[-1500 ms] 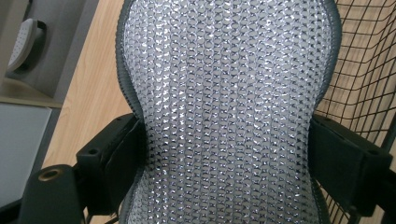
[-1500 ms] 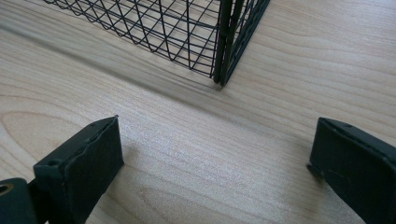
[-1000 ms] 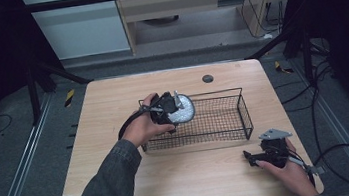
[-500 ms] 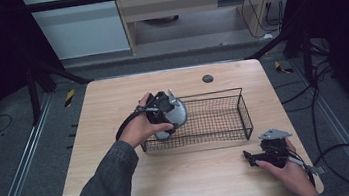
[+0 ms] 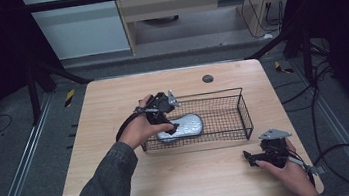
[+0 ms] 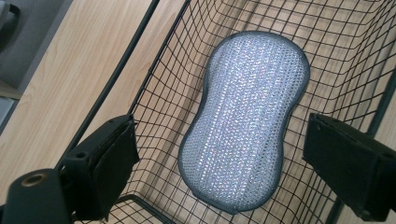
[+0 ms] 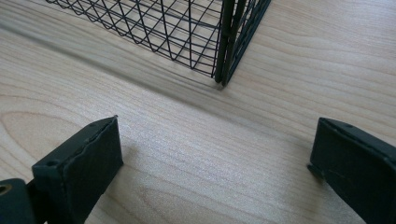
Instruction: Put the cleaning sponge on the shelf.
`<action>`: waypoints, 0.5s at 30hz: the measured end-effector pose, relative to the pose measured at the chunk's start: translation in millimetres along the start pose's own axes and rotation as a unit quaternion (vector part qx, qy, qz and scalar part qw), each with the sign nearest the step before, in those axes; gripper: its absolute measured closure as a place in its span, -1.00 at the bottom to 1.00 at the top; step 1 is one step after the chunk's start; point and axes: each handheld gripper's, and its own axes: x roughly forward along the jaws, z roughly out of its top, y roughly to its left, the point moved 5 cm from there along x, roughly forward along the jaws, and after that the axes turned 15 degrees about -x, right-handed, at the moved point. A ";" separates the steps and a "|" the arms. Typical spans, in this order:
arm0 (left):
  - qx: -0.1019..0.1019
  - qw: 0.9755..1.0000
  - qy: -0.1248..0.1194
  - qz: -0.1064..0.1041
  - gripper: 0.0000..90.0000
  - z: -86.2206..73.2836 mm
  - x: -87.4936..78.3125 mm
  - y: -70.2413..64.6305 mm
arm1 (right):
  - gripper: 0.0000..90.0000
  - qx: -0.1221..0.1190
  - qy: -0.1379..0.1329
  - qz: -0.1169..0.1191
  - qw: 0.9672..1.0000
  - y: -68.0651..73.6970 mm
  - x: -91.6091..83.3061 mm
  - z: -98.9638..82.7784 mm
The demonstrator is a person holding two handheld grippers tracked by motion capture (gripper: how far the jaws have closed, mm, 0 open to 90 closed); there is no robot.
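– Wooden table [image 5: 113,110], wire basket [image 5: 242,115]: where was the scrub pad [image 6: 245,119]?
– Flat inside it, I judged it light and floppy; edge-pinch best. My left gripper [image 6: 224,158] had just been closing, nothing gripped.

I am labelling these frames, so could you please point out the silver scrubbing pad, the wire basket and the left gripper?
silver scrubbing pad [image 6: 245,121]: left gripper view, its middle.
wire basket [image 5: 245,114]: high view, its right end wall.
left gripper [image 6: 224,163]: left gripper view, midway between its open jaws.
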 end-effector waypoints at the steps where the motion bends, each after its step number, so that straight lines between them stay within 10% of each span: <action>1: 0.002 1.000 0.000 -0.001 -0.79 0.1 -0.3 -0.7 | -0.95 0.000 0.000 0.000 1.000 0.0 0.0 0.0; 15: 0.001 1.000 -0.015 -0.012 -0.84 -2.0 -5.2 -11.6 | -0.95 0.004 -0.001 0.000 1.000 0.4 0.0 0.3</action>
